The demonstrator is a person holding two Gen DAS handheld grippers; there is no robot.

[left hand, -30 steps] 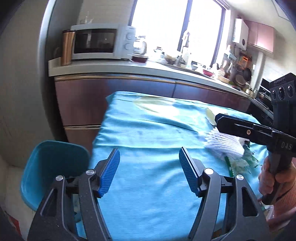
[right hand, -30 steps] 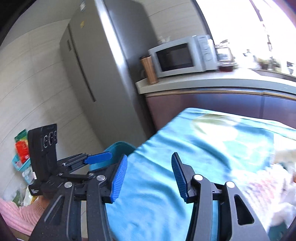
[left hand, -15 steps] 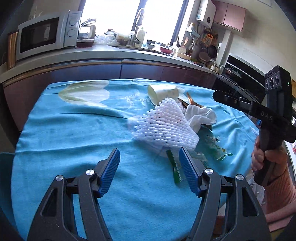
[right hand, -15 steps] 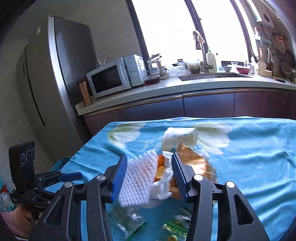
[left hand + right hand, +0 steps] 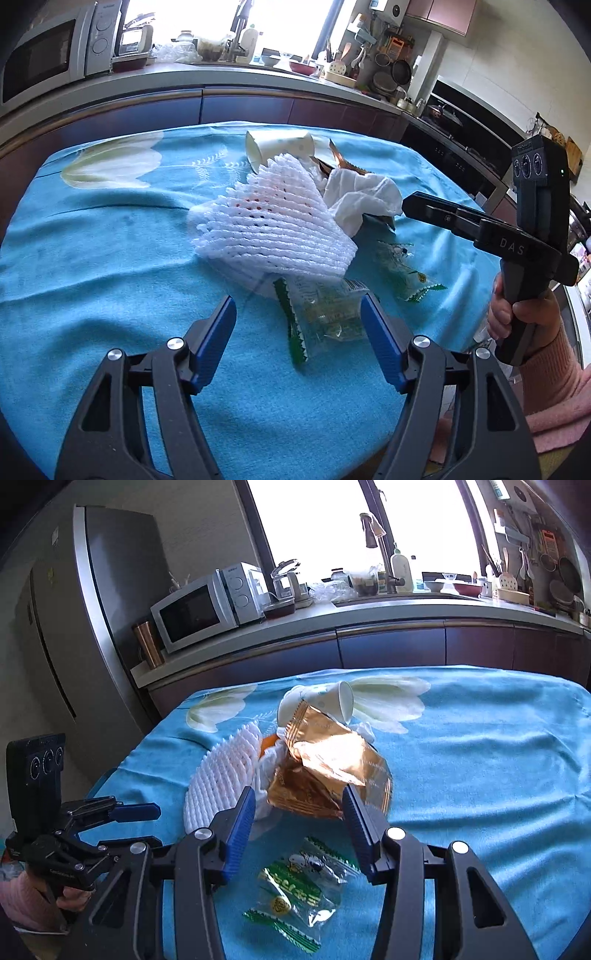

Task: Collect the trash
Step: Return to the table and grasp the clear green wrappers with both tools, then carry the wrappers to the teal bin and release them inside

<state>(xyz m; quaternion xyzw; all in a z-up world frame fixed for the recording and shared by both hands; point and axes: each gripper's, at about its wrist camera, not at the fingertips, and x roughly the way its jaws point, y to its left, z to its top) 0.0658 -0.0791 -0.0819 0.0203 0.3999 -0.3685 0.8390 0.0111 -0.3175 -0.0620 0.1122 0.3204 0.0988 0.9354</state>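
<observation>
Trash sat in one heap near the middle of the table, on a blue tablecloth (image 5: pixel 92 266) printed with white flowers. Heap contents: white foam fruit net (image 5: pixel 273 218) on the person's left side, crumpled white tissue (image 5: pixel 364 199) touching it, a gold foil wrapper (image 5: pixel 328 768) lying over the tissue, and a white paper cup (image 5: pixel 279 147) tipped on its side at the far edge. Something orange showed between net and foil; couldn't tell what.

Two clear wrappers with green print lay nearer the person. One clear green wrapper (image 5: pixel 321 314) lay just below the net, partly tucked under it. The second green wrapper (image 5: pixel 299 890) lay apart, flat on the cloth.

Left gripper (image 5: pixel 299 336) was held over the cloth with jaws spread wide, nothing between them, the first wrapper ahead in the gap. Right gripper (image 5: pixel 299 830) also wide apart and empty, aimed at the foil, second wrapper below it. Right hand (image 5: pixel 521 317) was wrapped round its handle.

Behind: kitchen counter (image 5: pixel 388 609), microwave (image 5: pixel 199 609), fridge (image 5: pixel 99 602).
</observation>
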